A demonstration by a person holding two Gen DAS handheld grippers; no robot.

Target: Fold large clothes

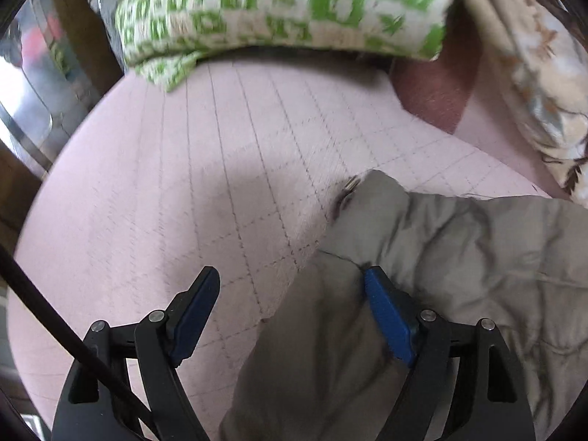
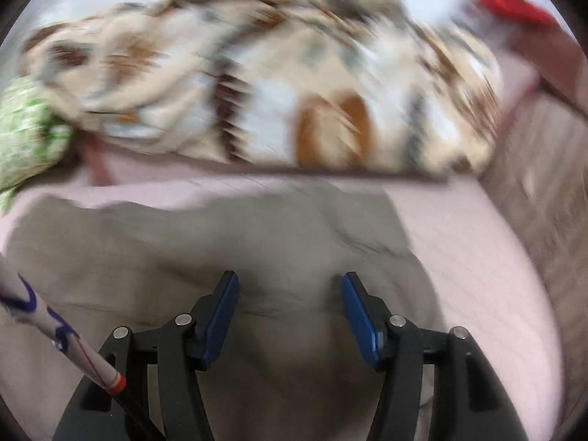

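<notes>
Grey garment lies crumpled on pink quilted bed, near its front edge. Left gripper fingers apart, over garment edge. Right gripper fingers apart above garment. Only left view shows green-patterned pillow sharply; right view blurred.

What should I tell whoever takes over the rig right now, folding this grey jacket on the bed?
Left gripper: open, nothing held, over the jacket's edge; its right finger lies against the fabric.
Right gripper: open, nothing held, above the middle of the jacket.
Jacket: grey, padded, lying crumpled on the pink bedsheet. A green-checked pillow and a floral blanket lie beyond it.
Done: no neat fold shows in the part in view.
Left: likely take hold of an edge, spread the jacket flat, then fold. The right view is blurred, so check it before gripping.
</notes>
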